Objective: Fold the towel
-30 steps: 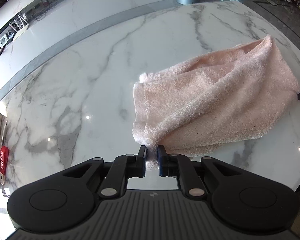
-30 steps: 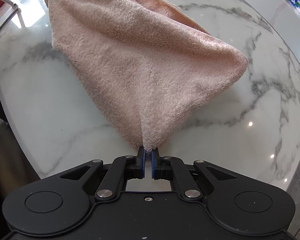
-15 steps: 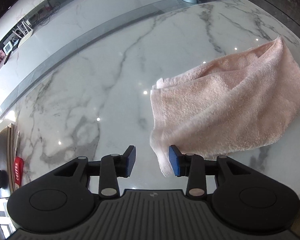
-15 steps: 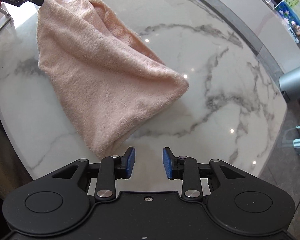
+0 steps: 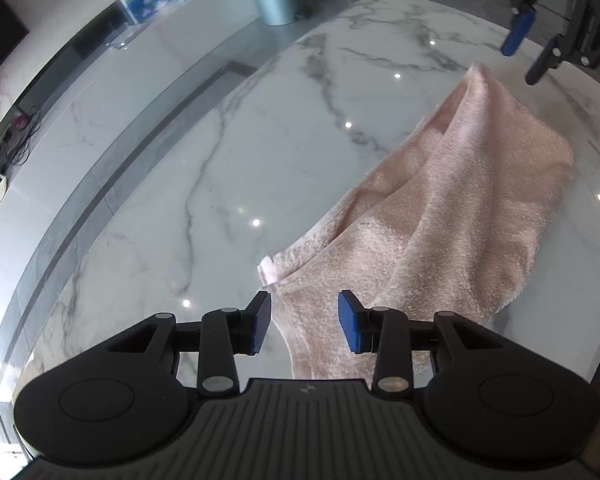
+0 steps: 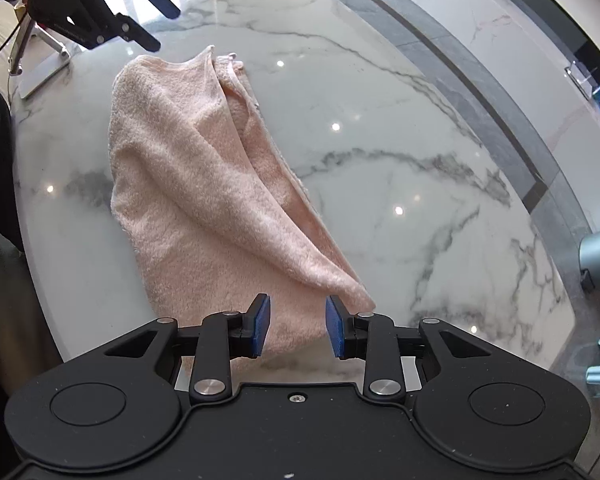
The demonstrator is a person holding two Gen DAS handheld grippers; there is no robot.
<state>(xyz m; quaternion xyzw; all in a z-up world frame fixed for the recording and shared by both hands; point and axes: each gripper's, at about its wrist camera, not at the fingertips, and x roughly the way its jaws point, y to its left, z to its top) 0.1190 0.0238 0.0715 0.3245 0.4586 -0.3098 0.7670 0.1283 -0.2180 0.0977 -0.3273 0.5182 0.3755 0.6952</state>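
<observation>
Towel lies folded over, rumpled, on the marble table. Left gripper and right gripper both spread, empty, above its 2 near corners; released, likely to regrip for another fold.

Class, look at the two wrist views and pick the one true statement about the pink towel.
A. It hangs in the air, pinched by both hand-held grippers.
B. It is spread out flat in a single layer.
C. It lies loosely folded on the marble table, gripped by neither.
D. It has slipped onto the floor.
C: the pink towel lies bunched in overlapping layers on the marble table, while the left hand-held gripper and the right hand-held gripper both stand open above it, pads off the cloth.
</observation>
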